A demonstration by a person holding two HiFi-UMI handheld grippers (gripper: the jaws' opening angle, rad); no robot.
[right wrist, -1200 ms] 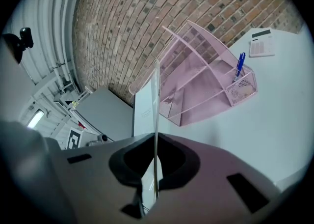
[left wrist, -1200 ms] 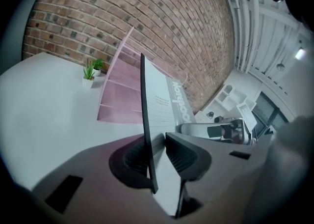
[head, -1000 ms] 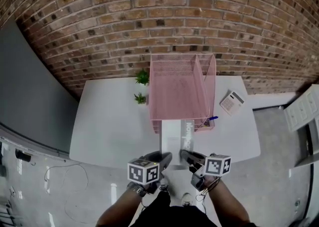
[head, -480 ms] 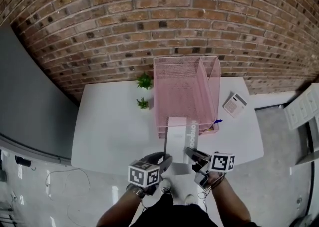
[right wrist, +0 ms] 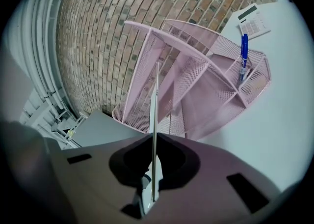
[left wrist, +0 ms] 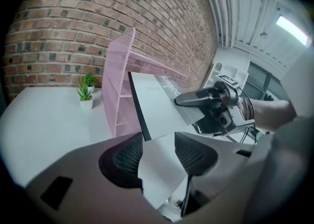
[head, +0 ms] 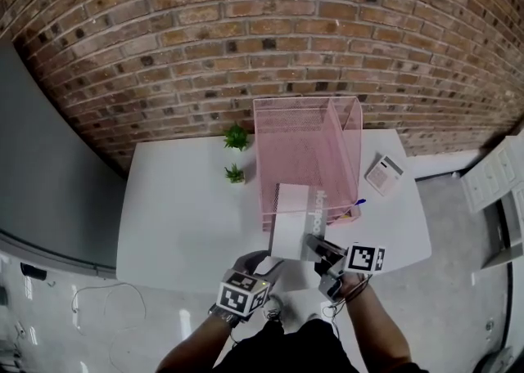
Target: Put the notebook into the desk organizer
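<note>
Jaws of right gripper [right wrist: 153, 161] clamped on notebook [head: 291, 217] at its near end; notebook seen edge-on between pads in right gripper view. Jaws of left gripper [left wrist: 158, 153] opening, notebook's near corner between them, pads not pressing on it. Notebook tilted above front edge of worktop [head: 180, 208], far end at front of pink mesh desk organizer [head: 307, 138] (touching or not, cannot tell). Blue pen [right wrist: 244, 56] in organizer's side cup. Calculator [head: 383, 172] right of organizer, two small plants [head: 237, 136] left of it.
</note>
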